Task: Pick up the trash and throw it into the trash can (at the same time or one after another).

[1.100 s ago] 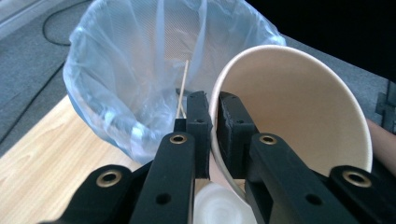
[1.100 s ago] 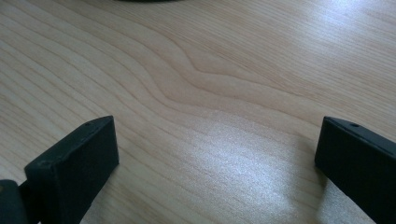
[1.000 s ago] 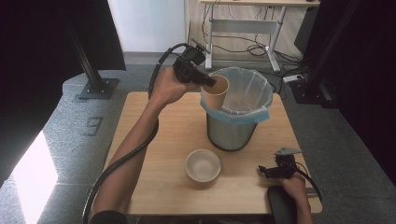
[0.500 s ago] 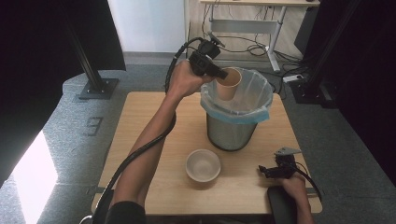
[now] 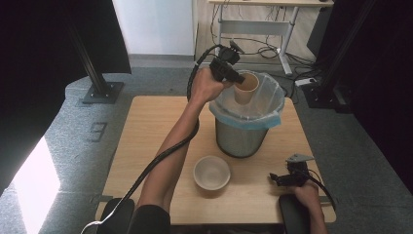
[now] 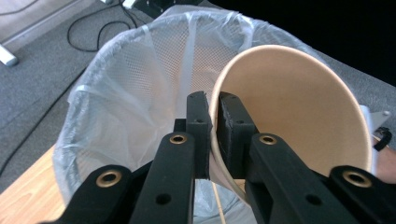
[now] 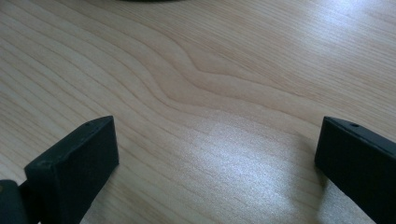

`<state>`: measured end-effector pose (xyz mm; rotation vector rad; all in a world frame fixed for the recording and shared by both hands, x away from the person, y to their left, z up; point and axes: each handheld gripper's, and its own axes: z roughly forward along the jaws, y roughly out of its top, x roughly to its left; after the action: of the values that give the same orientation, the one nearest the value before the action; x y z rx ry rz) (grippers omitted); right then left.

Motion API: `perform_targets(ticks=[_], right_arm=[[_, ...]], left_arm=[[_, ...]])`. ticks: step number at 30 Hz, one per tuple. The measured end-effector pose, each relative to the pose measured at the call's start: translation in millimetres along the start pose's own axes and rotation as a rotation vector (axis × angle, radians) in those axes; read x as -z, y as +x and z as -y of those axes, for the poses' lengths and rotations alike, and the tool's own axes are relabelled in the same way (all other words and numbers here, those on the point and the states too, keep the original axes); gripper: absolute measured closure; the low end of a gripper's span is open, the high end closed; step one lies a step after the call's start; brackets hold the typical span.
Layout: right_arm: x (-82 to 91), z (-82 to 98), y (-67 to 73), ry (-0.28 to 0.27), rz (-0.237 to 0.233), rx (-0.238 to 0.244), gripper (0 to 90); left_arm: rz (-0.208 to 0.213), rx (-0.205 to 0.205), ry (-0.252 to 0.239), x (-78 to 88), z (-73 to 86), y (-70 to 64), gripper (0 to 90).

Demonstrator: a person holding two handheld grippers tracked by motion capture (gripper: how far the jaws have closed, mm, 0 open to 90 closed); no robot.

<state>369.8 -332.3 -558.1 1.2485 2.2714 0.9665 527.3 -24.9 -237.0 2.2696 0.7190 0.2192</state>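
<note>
I hold the left gripper above the lined waste bin, its jaws pinching the rim of a tan paper cup, one jaw inside the wall, one outside. The cup hangs tilted over the bin's plastic liner, its mouth turned toward the left gripper's camera. On the wooden table, a pale bowl sits in front of the bin. My right gripper rests low near the table's right corner, jaws spread wide over bare wood.
</note>
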Motion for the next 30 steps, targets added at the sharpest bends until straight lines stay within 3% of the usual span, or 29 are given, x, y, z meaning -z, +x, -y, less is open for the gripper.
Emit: perform_targets(ticks=[8, 14, 15, 19, 22, 25, 30], right_arm=[[0.0, 0.0, 0.1, 0.0, -0.003, 0.003, 0.0], [0.1, -0.1, 0.3, 0.001, -0.006, 0.004, 0.0], [0.1, -0.1, 0.3, 0.001, -0.006, 0.005, 0.0], [0.1, -0.1, 0.3, 0.002, -0.006, 0.006, 0.0], [0.2, 0.0, 0.4, 0.002, -0.007, 0.007, 0.0], [0.2, 0.0, 0.3, 0.002, -0.007, 0.007, 0.0], [0.2, 0.0, 0.4, 0.002, -0.007, 0.007, 0.0]], left_arm=[[-0.018, 0.017, 0.025, -21.1, 6.7, 4.4, 83.5], [-0.012, 0.006, 0.054, -33.0, 11.1, 1.8, 82.6], [-0.013, 0.004, 0.06, -33.8, 11.4, 1.6, 80.6], [-0.028, 0.009, 0.048, -29.3, 11.7, 1.8, 51.1], [-0.017, 0.026, 0.016, -19.6, 12.1, 3.2, 39.8], [0.02, 0.03, -0.011, -6.2, 13.7, 2.2, 34.0], [0.022, 0.022, -0.015, 9.6, 19.4, -1.0, 28.2]])
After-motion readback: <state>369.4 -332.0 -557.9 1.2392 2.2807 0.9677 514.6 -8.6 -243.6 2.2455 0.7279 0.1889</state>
